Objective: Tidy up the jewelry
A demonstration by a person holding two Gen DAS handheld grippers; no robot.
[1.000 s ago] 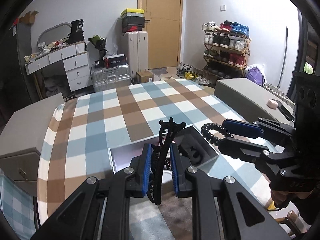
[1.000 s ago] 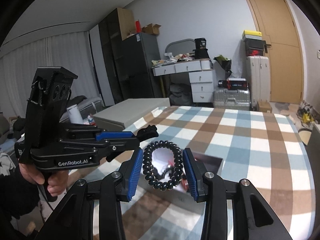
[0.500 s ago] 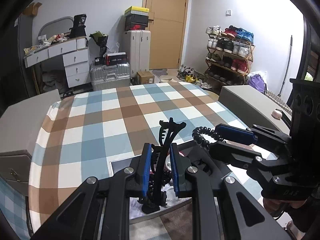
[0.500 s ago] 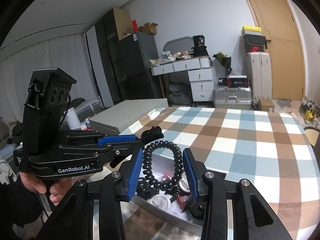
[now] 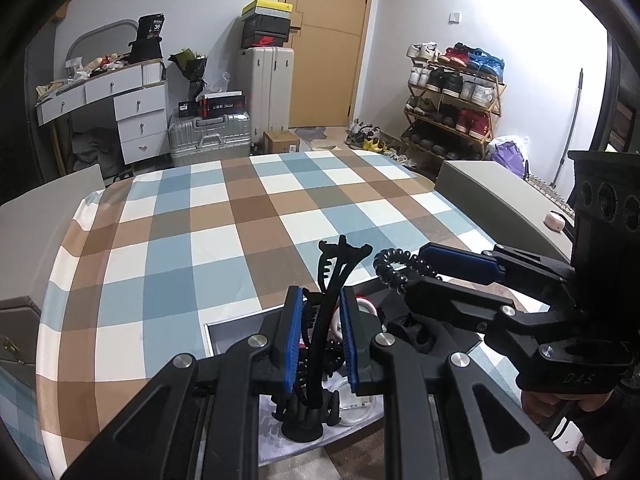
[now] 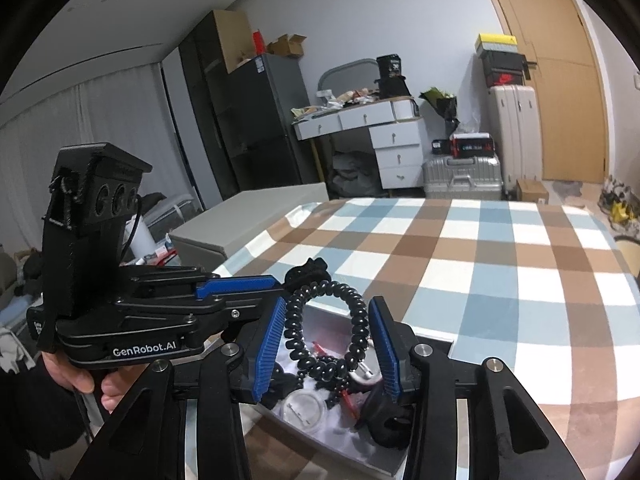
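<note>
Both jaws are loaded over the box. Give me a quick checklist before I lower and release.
1. Left gripper shut on the black hair claw: ok.
2. Right gripper shut on the spiral hair tie: ok.
3. Both items over the open box: ok.
4. Grippers apart from each other: cannot tell, very close.
5. Free spot in the box for both: cannot tell, the contents are cluttered.

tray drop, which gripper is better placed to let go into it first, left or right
Probably left. The left gripper already has the black hair claw reaching down into the white tray, while the right gripper holds the black spiral hair tie higher above the tray's contents.
</note>
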